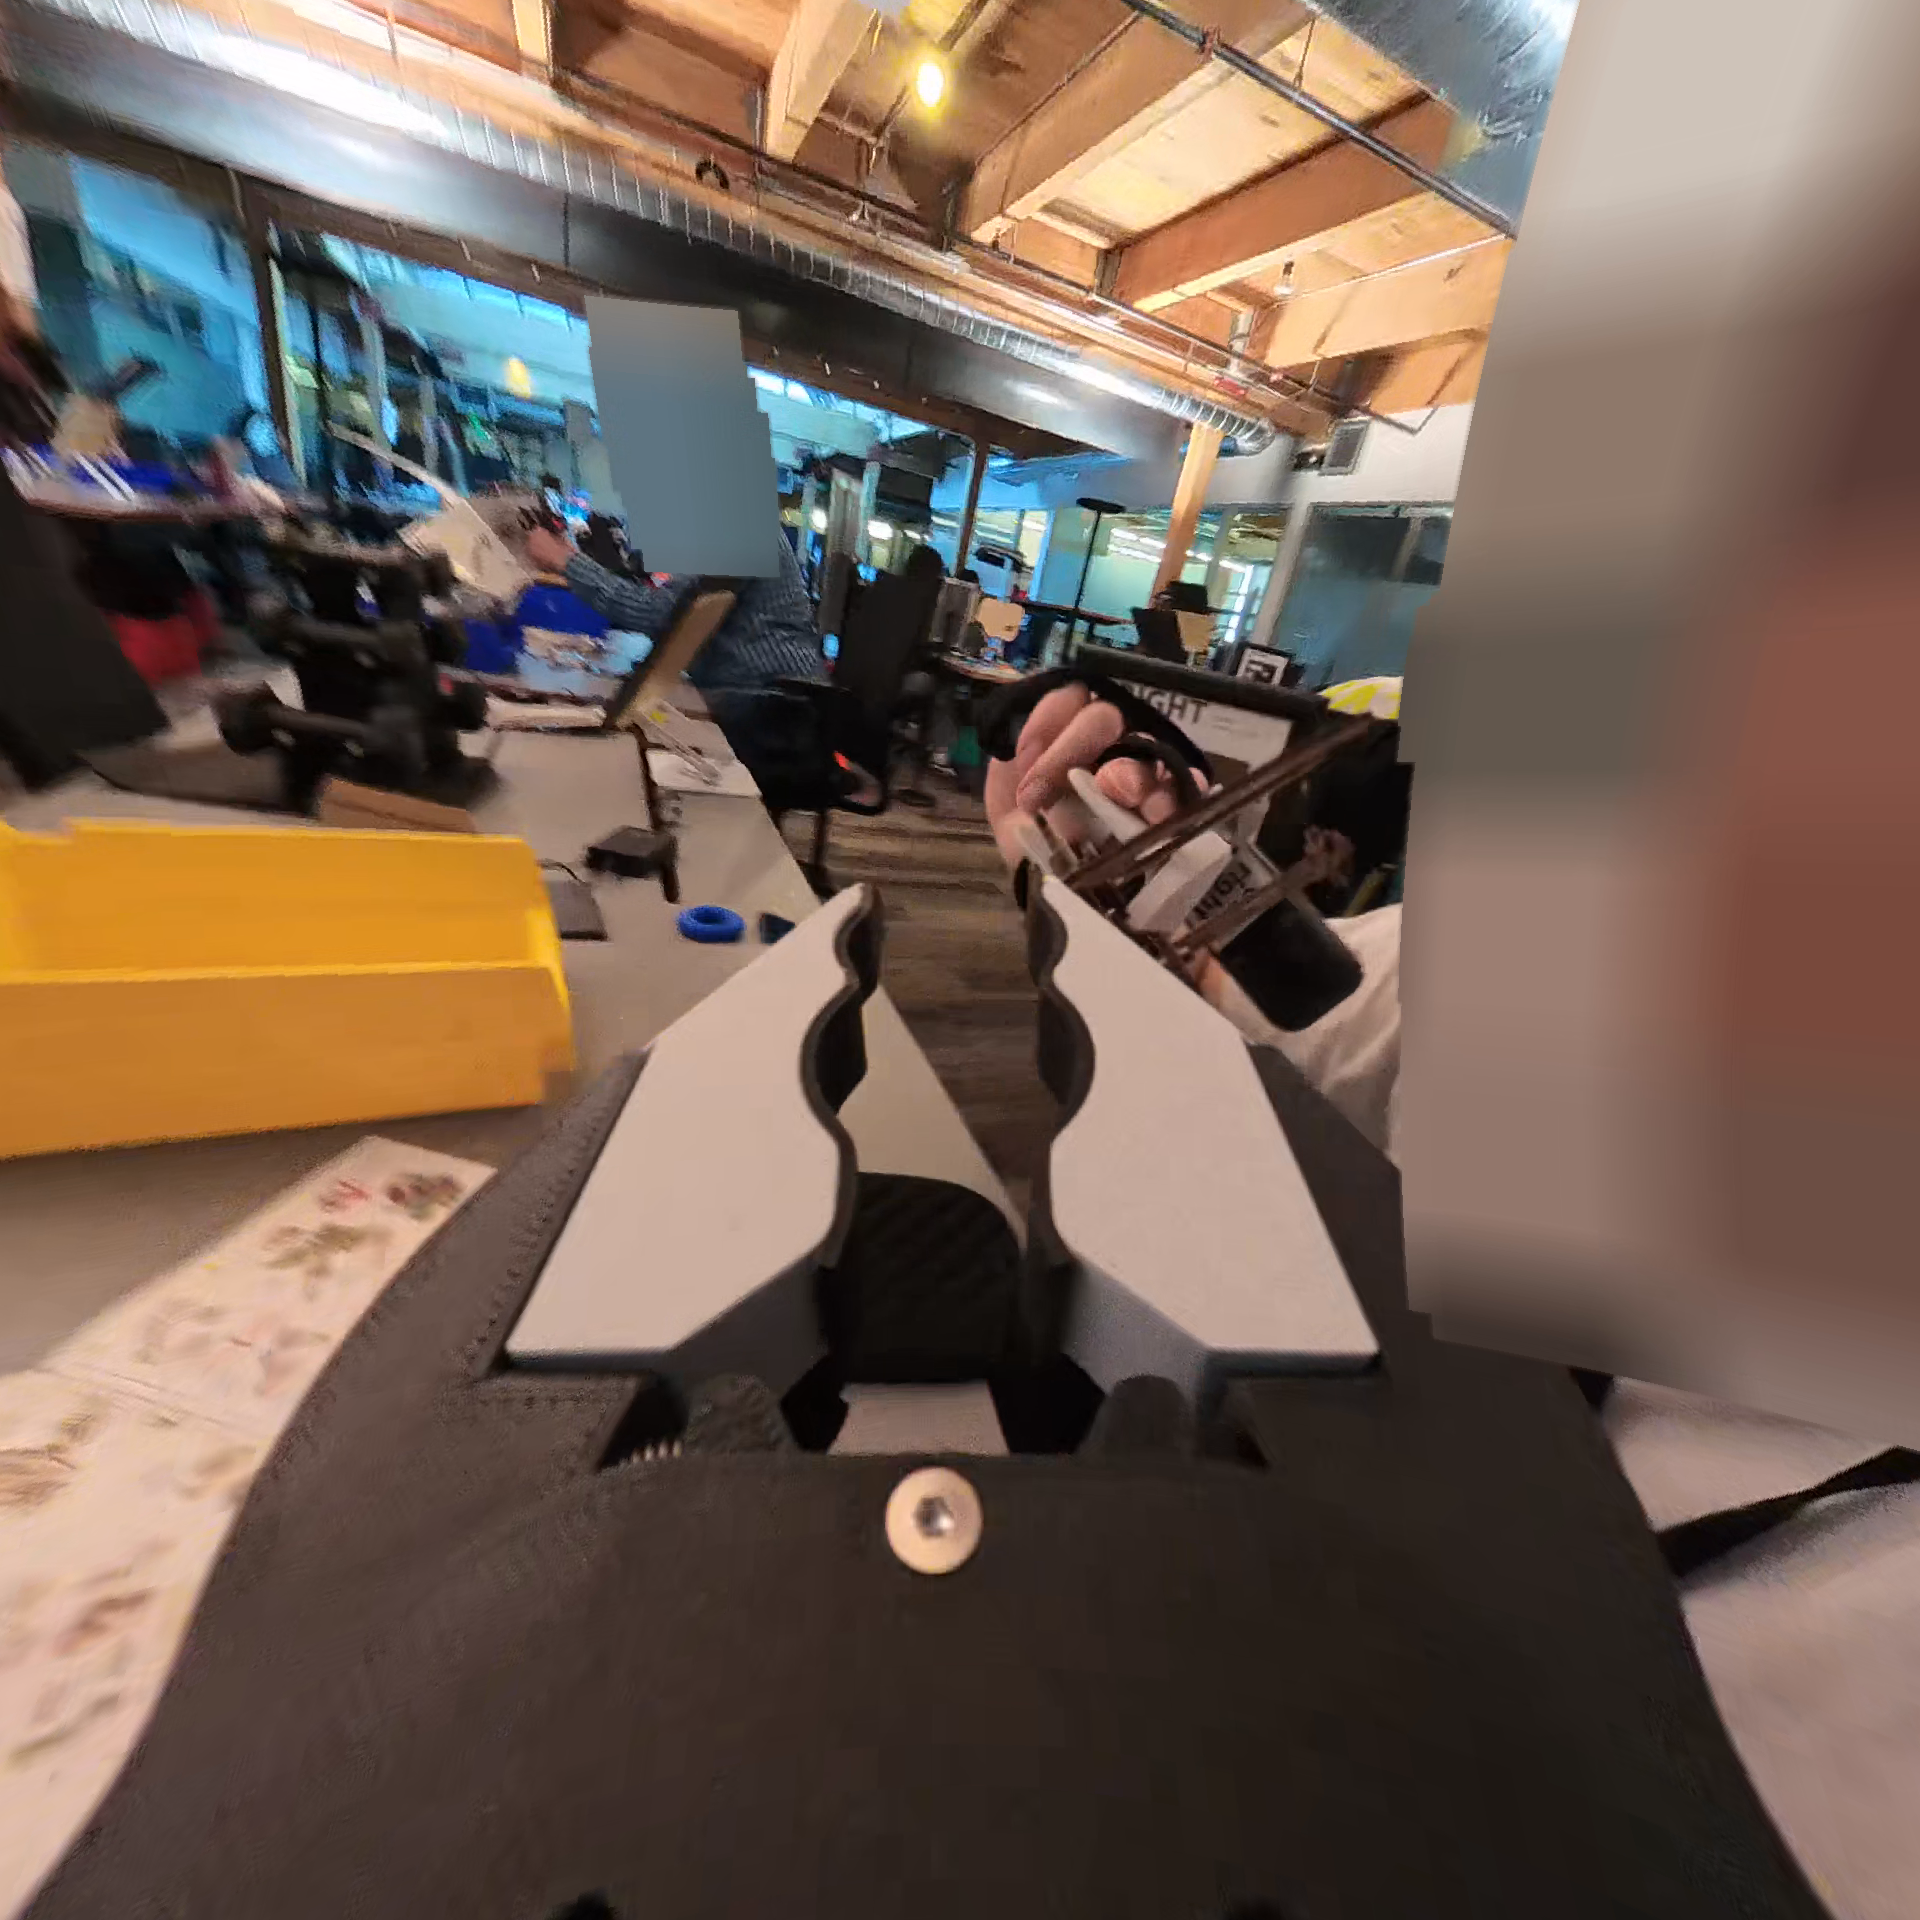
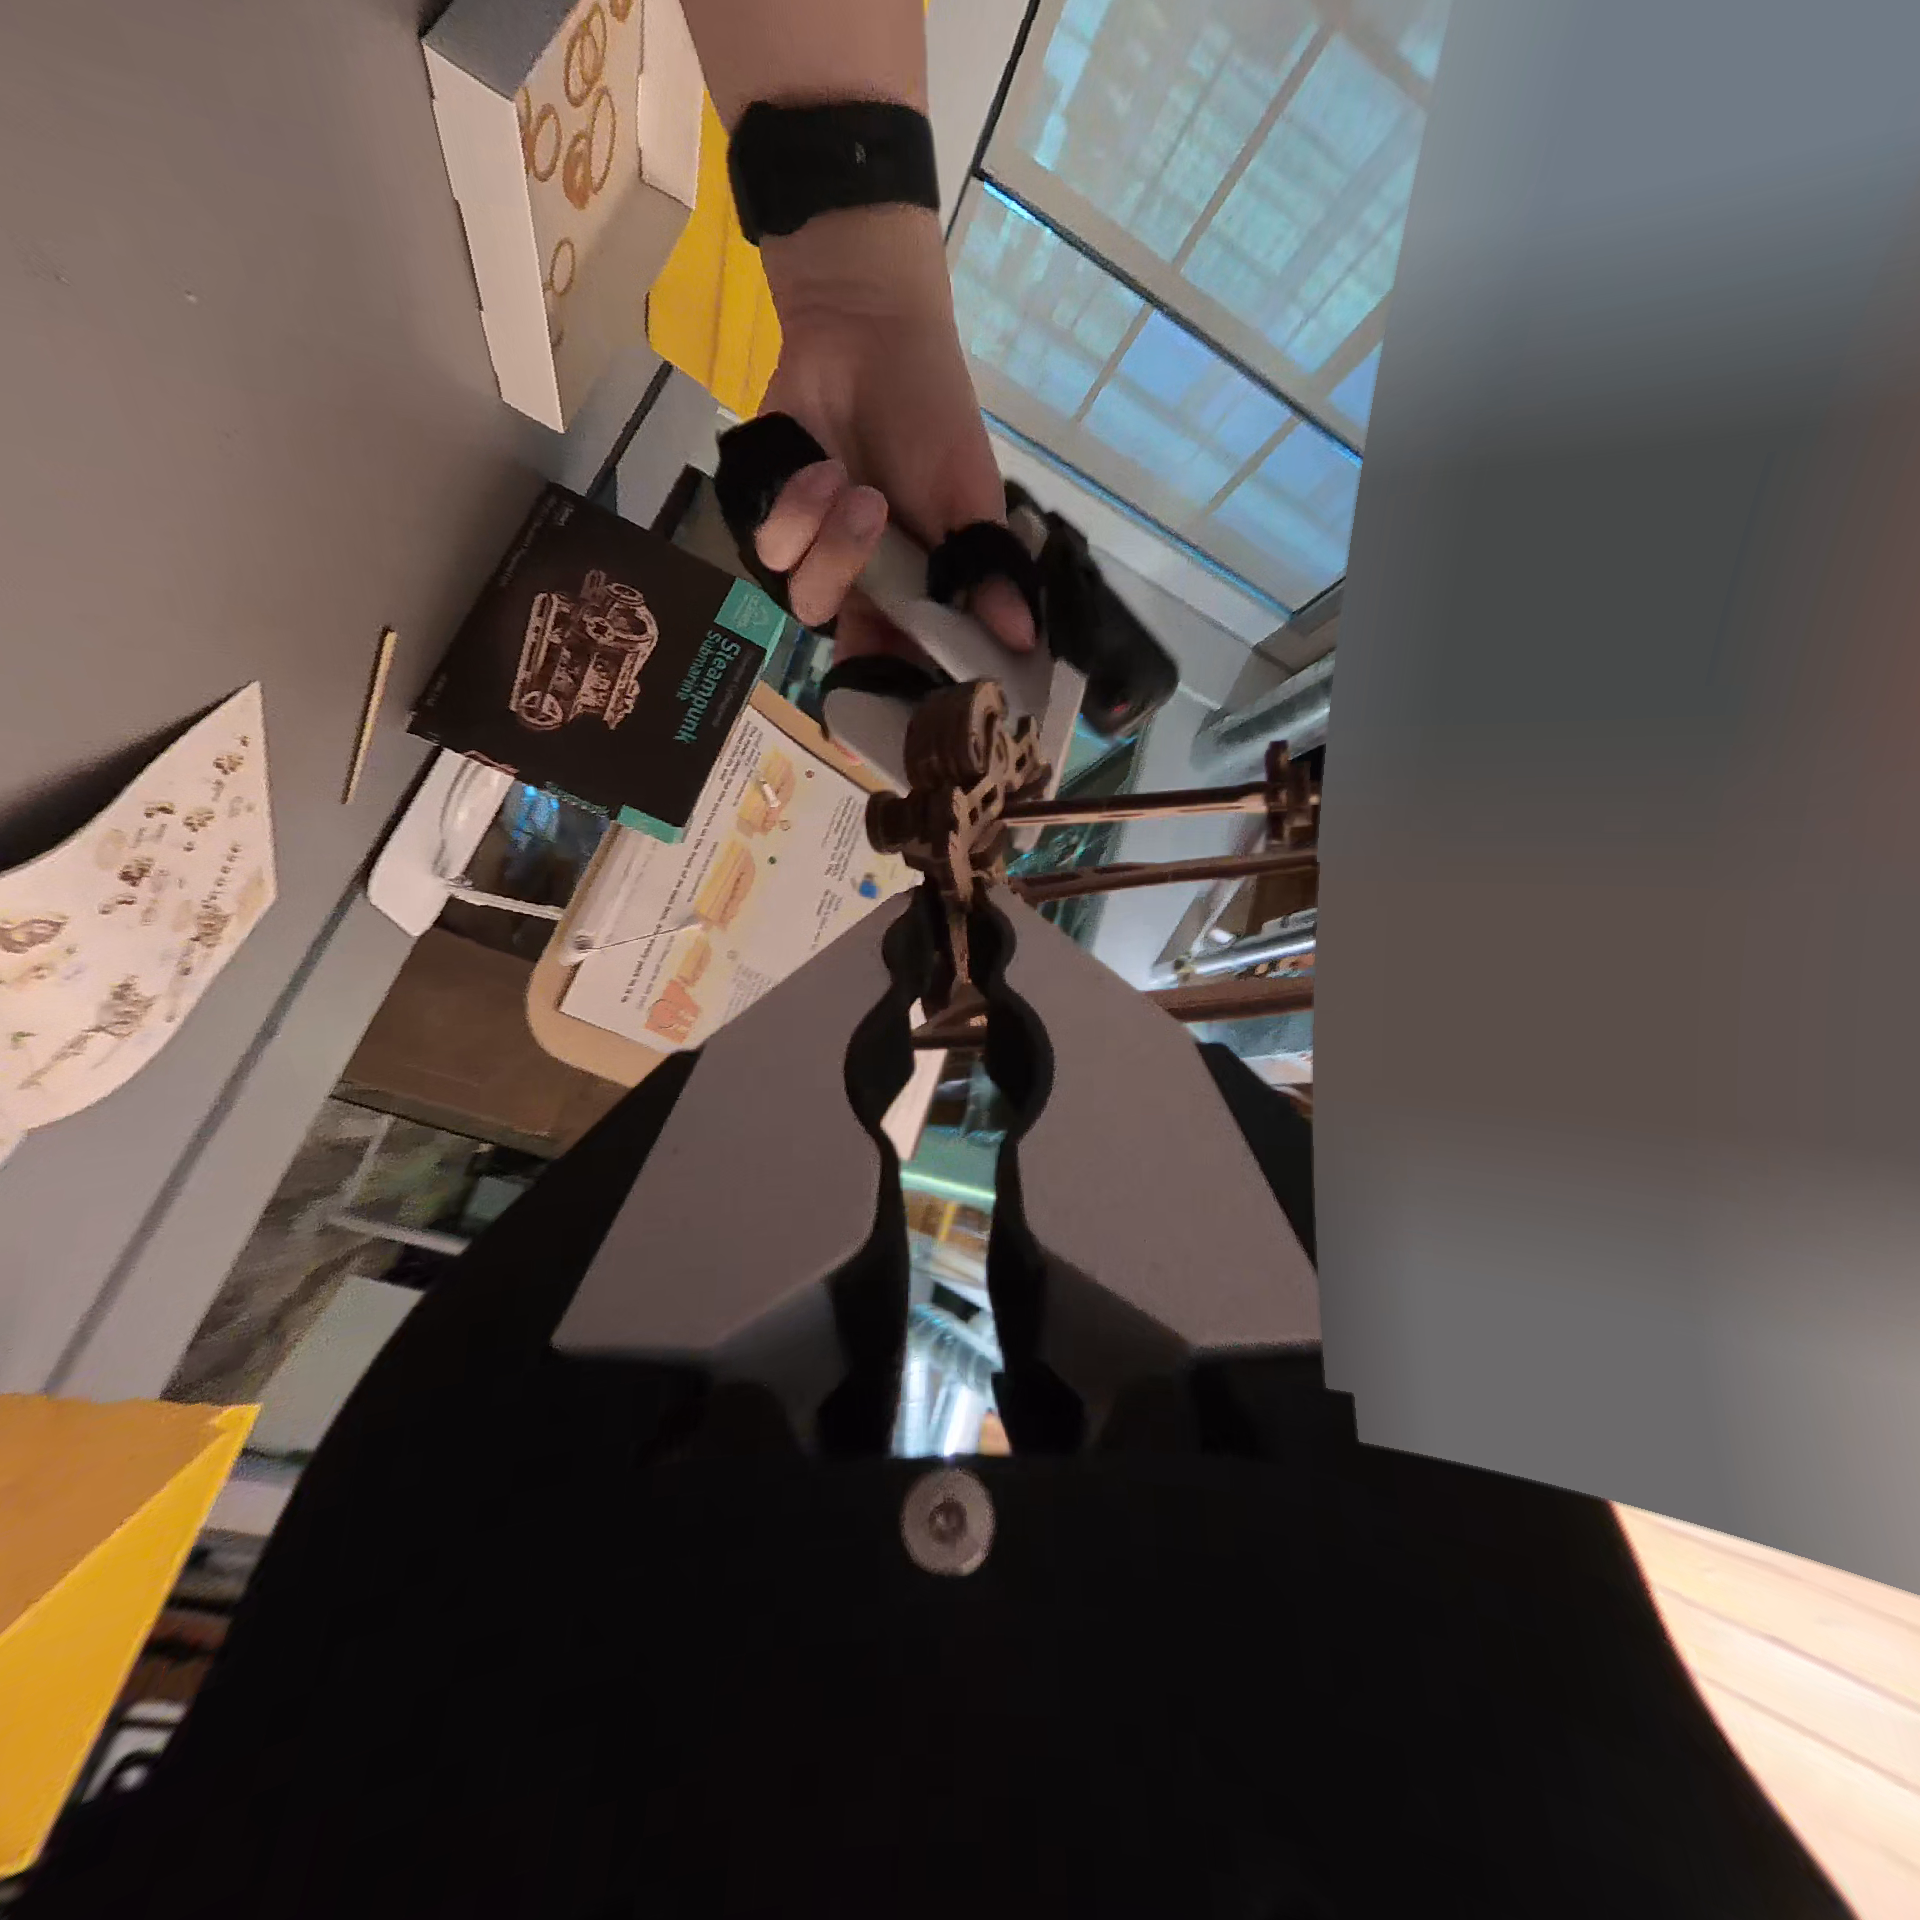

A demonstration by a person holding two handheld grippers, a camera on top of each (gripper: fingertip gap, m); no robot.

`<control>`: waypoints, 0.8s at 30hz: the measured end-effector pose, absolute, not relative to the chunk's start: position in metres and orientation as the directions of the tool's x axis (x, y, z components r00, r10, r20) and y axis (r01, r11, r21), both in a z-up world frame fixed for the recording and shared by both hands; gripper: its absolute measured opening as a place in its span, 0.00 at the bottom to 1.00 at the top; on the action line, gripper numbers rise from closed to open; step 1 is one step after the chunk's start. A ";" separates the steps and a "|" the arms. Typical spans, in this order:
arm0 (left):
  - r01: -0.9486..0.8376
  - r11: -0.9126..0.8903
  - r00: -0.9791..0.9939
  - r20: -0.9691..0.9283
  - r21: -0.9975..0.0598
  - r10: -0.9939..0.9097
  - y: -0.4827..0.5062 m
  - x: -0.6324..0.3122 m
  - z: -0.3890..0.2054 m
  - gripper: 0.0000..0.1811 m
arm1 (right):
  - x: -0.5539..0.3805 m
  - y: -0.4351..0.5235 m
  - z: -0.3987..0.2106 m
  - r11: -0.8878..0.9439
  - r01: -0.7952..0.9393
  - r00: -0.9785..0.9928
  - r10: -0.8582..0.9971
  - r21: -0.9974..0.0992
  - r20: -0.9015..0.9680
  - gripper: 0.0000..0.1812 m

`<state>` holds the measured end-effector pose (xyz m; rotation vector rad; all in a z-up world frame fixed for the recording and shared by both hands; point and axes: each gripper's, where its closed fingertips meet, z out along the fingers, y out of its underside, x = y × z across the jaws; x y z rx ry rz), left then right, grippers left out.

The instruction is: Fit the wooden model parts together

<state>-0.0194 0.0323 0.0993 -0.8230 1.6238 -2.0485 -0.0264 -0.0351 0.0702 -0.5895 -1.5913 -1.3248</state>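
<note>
The left tool (image 1: 951, 914) is seen raised above the grey table (image 1: 644, 800), its two grey fingers (image 1: 748, 1101) parted with a clear gap between the tips and nothing held between them. At about one o'clock beyond its tips, the right tool (image 1: 1195, 883) is seen farther off, held in a hand (image 1: 1060, 769) fitted with black finger straps, with thin dark wooden rods of the wooden model (image 1: 1247, 800) crossing in front of it.

In the right wrist view, the right tool (image 2: 951, 925) is closed on the wooden model (image 2: 961, 800): a thin wooden piece is pinched between the tips, and a cluster of gear-like parts sits just past them at twelve o'clock. From that cluster, long wooden rods (image 2: 1143, 805) run toward three o'clock until they are cut off by a blurred patch. Just behind the model, at eleven o'clock, the person's other hand (image 2: 883, 468) grips the left tool's handle, a black wristband (image 2: 836, 166) on the wrist.

On the table (image 2: 208, 416), at nine to ten o'clock of the right view, a dark model box (image 2: 592, 665), an instruction sheet (image 2: 135, 894) and a white carton (image 2: 551, 197) are laid out. A yellow bin (image 1: 270, 966) is seen at nine o'clock in the left view, with a printed sheet (image 1: 156, 1403) near it at eight o'clock and a small blue ring (image 1: 709, 922) past its right end.
</note>
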 end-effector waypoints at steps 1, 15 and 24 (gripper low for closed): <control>-0.108 -0.254 -0.747 0.247 -0.961 -0.617 0.029 -0.017 0.093 0.14 | -0.029 -0.035 0.068 0.300 0.814 -0.449 -0.217 0.497 0.867 0.03; -0.404 -0.168 -0.790 0.436 -0.899 -0.432 -0.004 -0.028 0.060 0.16 | -0.035 -0.025 0.045 0.305 0.735 -0.566 -0.214 0.605 0.796 0.02; -0.464 -0.125 -0.788 0.473 -0.877 -0.395 -0.015 -0.030 0.049 0.07 | -0.033 -0.019 0.042 0.279 0.694 -0.630 -0.212 0.664 0.747 0.03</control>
